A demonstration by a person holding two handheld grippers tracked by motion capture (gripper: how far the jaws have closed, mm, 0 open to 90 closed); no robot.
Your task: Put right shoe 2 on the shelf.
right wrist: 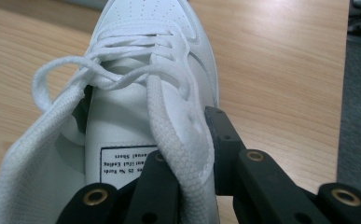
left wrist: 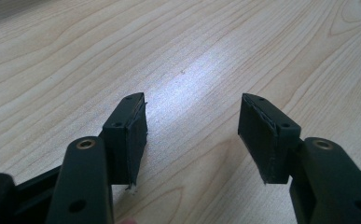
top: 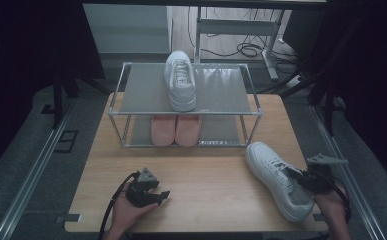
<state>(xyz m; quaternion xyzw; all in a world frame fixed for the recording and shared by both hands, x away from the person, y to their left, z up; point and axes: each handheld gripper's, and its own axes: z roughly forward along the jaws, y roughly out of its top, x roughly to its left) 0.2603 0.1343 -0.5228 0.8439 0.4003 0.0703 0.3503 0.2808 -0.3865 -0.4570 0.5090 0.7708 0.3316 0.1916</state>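
Pinching the collar wall of the white sneaker (right wrist: 122,116) between nearly closed jaws, one inside the opening and one outside, the right gripper (top: 308,180) is taking hold at the table's (top: 206,165) near right corner, probably so the shoe can be lifted toward its mate. Resting idle at the near left, the left gripper (left wrist: 192,135) is holding its jaws wide apart over bare wood, gripping nothing. Farther back, the metal rack (top: 131,95) is carrying a matching white sneaker (top: 181,80) on top and pink slippers (top: 176,129) on its lower shelf.
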